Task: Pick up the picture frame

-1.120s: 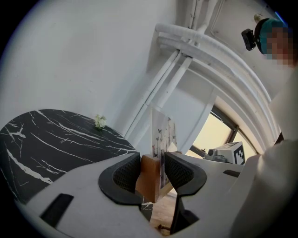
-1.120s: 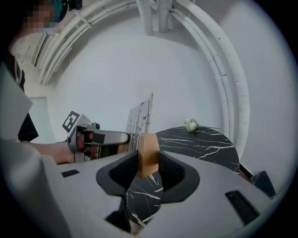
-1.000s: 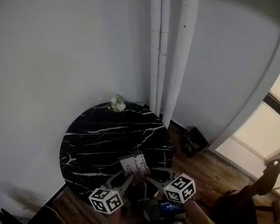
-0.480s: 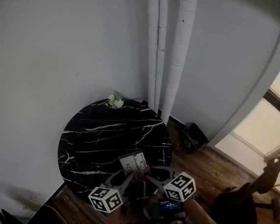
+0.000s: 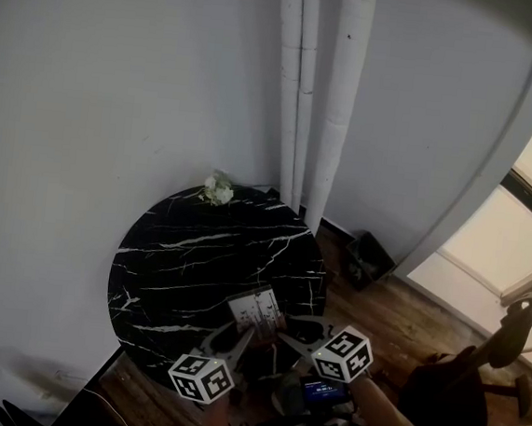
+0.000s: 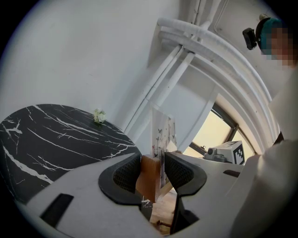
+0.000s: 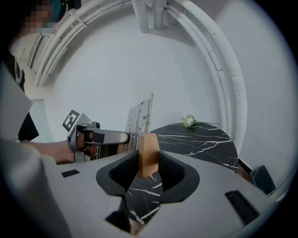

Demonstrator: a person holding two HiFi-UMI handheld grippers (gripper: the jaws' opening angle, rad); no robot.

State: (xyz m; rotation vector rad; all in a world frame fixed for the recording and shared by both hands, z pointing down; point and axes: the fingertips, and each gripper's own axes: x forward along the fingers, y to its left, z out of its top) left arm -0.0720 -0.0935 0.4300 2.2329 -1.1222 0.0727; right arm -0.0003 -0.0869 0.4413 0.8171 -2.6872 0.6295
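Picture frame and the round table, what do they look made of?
Picture frame: the block looks like light, matte wood, tan with smooth faces; its thin, pale printed panel could be acrylic or glass. Table: black marble or a marble-look top, going by the white veins.

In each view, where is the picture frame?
Head view: picture frame at bottom centre, at the near edge of the black table.
Left gripper view: picture frame at centre, between the jaws.
Right gripper view: picture frame at centre, between the jaws.
Shared landmark: white flowers at that table's far edge.
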